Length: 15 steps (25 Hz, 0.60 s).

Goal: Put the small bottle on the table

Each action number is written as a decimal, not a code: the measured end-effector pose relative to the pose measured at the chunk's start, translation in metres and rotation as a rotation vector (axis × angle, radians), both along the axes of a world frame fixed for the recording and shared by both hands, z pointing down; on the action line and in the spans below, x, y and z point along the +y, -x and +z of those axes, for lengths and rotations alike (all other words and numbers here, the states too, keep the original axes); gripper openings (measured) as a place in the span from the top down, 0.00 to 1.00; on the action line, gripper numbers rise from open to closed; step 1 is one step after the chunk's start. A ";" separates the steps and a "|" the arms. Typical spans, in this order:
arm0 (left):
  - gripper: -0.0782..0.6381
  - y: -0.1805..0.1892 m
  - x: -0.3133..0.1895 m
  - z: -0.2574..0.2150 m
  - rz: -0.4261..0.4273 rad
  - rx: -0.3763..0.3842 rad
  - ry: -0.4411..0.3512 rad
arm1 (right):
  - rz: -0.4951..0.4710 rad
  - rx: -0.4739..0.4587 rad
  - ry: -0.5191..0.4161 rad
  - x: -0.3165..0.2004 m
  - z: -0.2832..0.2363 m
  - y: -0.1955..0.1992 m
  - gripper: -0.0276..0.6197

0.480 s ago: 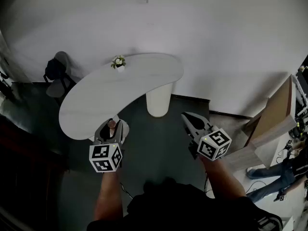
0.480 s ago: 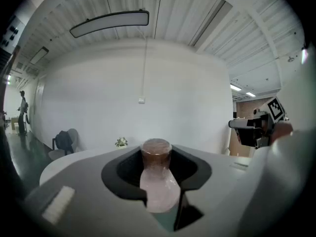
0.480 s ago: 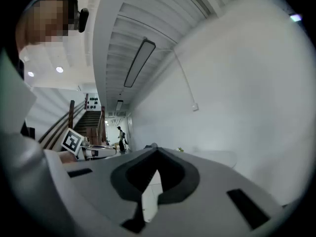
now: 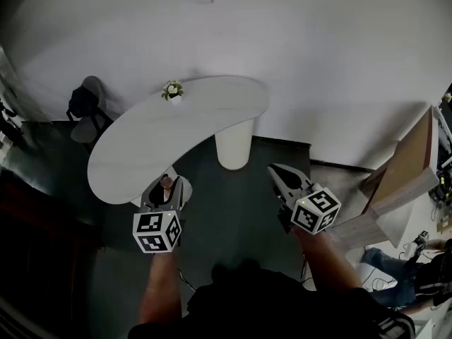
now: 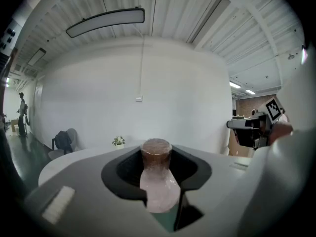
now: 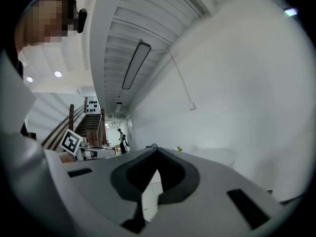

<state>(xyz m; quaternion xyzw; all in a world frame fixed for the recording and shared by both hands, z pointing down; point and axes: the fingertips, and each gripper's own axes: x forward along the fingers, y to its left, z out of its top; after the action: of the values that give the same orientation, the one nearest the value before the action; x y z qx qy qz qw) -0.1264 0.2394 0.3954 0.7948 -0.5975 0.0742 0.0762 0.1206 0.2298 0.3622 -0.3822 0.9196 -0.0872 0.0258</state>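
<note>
A small pale pink bottle (image 5: 157, 181) with a brown cap stands upright between the jaws of my left gripper (image 5: 157, 154), which is shut on its body. In the head view the left gripper (image 4: 166, 184) hovers at the near edge of the white curved table (image 4: 191, 129), with the bottle's cap (image 4: 166, 182) just showing between the fingers. My right gripper (image 4: 281, 175) hangs over the dark floor to the right of the table's pedestal. Its jaws meet at the tips with nothing between them (image 6: 154, 148).
A small potted plant (image 4: 173, 91) stands at the table's far edge. A dark chair (image 4: 83, 108) is to the left of the table. A wooden board and desk (image 4: 406, 168) stand at the right, with a person's legs (image 4: 392, 267) below them.
Both grippers have stayed almost where they were. The person at the lower right has moved further toward the frame's edge.
</note>
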 end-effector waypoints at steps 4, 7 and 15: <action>0.68 -0.015 -0.003 0.001 0.003 0.003 0.009 | 0.012 -0.048 0.021 -0.003 0.000 -0.018 0.95; 0.68 -0.028 -0.007 0.000 0.001 0.003 0.011 | 0.004 -0.059 0.026 -0.005 -0.001 -0.031 0.95; 0.68 -0.059 -0.014 -0.001 -0.005 0.017 0.016 | 0.004 -0.054 0.054 -0.012 0.004 -0.058 0.94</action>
<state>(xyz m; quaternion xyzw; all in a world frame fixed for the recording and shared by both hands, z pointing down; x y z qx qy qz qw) -0.0670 0.2254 0.3940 0.7933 -0.5981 0.0720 0.0878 0.1785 0.2182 0.3667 -0.3819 0.9152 -0.1224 0.0403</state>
